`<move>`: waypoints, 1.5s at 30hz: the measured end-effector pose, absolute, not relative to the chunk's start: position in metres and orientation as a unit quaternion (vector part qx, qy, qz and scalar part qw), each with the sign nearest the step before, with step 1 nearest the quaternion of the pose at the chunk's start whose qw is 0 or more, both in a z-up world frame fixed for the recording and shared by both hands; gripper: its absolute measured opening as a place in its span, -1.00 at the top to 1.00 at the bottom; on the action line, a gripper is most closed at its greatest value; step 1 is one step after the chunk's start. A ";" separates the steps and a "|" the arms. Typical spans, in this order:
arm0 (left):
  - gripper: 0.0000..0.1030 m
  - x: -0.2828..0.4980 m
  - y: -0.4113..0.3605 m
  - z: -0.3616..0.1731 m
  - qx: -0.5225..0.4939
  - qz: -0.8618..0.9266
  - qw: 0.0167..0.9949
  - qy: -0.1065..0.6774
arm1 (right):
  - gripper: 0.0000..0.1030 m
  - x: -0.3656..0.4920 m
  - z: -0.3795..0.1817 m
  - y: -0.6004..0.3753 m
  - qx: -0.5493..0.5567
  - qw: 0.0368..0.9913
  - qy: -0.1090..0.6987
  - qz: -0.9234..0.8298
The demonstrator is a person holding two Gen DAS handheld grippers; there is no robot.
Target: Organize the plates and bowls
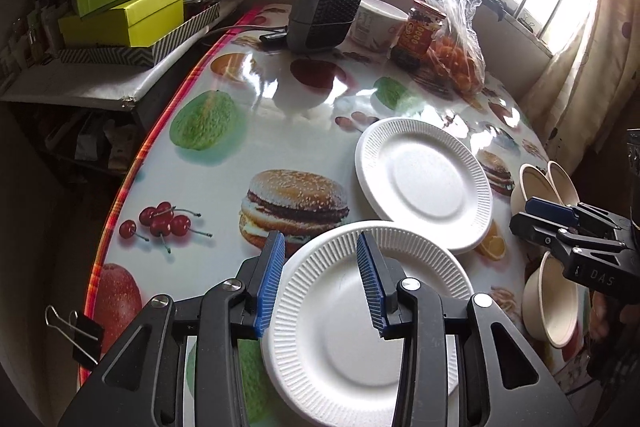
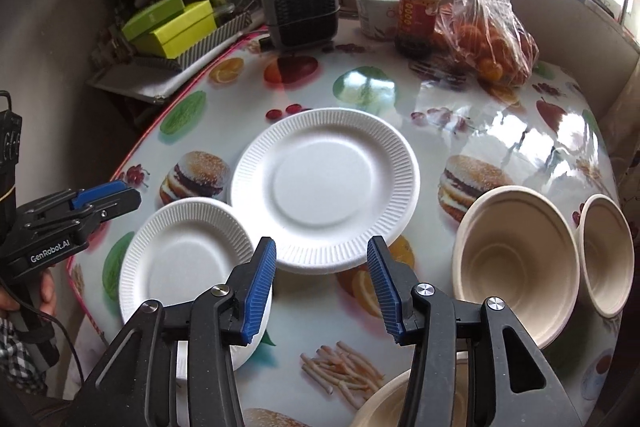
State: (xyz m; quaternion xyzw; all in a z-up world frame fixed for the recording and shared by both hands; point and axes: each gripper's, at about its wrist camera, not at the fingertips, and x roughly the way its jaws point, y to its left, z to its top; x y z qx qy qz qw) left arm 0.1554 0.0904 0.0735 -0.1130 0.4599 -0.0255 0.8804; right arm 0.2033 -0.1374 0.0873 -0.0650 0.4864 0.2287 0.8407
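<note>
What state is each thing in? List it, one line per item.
Left gripper: open, empty.
Right gripper: open, empty.
Small plate: flat, upright.
Large plate: near edge raised off the table.
Bowls: tipped on their sides.
Jar: lid on.

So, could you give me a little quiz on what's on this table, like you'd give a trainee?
1. How many white plates lie on the table? A one, B two, C four.
2. What colour are the bowls?
3. True or false: the right gripper is shut on one of the white plates.

Key: 1 B. 2 Beige. 3 False: it is open, with nothing gripped.
</note>
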 end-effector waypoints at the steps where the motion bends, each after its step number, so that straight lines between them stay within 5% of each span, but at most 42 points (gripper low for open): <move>1: 0.24 0.159 0.090 0.074 -0.115 -0.028 0.880 0.461 | 0.08 0.208 0.088 -0.139 -0.065 0.841 0.486 0.227; 45: 0.24 0.266 0.066 0.025 -0.142 -0.048 0.824 0.546 | 0.09 0.335 0.025 -0.157 -0.039 0.792 0.563 0.233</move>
